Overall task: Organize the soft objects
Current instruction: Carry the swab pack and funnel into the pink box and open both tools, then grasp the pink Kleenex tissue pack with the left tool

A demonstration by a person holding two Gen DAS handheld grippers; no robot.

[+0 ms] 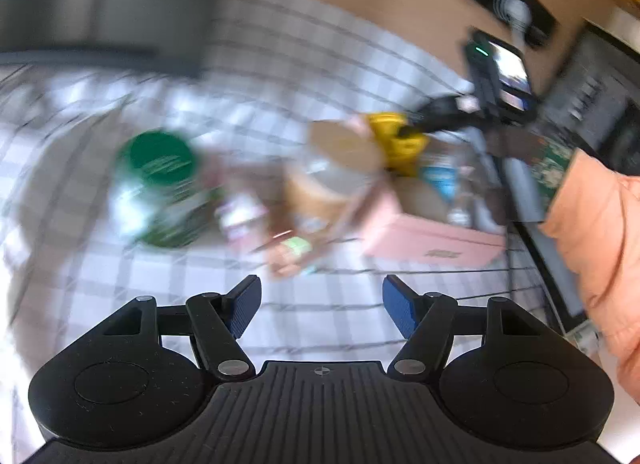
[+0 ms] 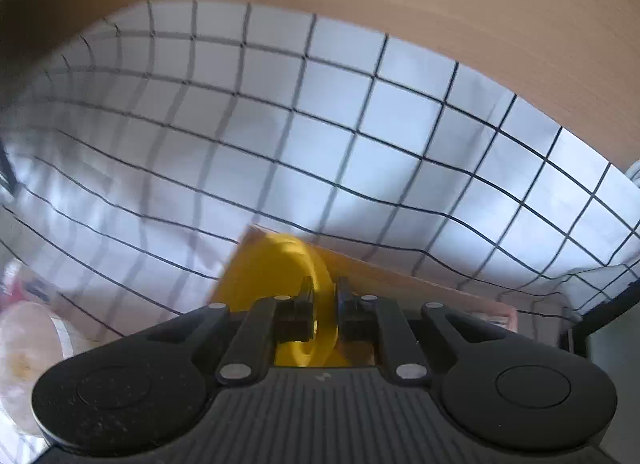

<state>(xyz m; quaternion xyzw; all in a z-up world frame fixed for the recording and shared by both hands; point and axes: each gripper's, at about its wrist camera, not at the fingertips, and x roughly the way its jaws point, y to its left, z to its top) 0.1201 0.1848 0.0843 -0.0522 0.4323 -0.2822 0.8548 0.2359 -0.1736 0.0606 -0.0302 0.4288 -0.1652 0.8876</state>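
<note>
Carrying step: right claw [image 2: 324, 304] clamped on yellow piece [image 2: 280, 264], lifted over checked cloth [image 2: 360, 123]. Left claw [image 1: 320, 304] spread, holding nothing. Beyond, blurred green-lidded jar [image 1: 160, 187], pink box [image 1: 432, 240]. Next, probably: lower into box, release gently.

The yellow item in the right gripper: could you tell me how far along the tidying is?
Nothing looks sorted yet. In hand: the right gripper is shut on the yellow item. Left: the open left gripper holds nothing, and the green-lidded jar, pink box and other blurred things sit on the checked cloth.
</note>
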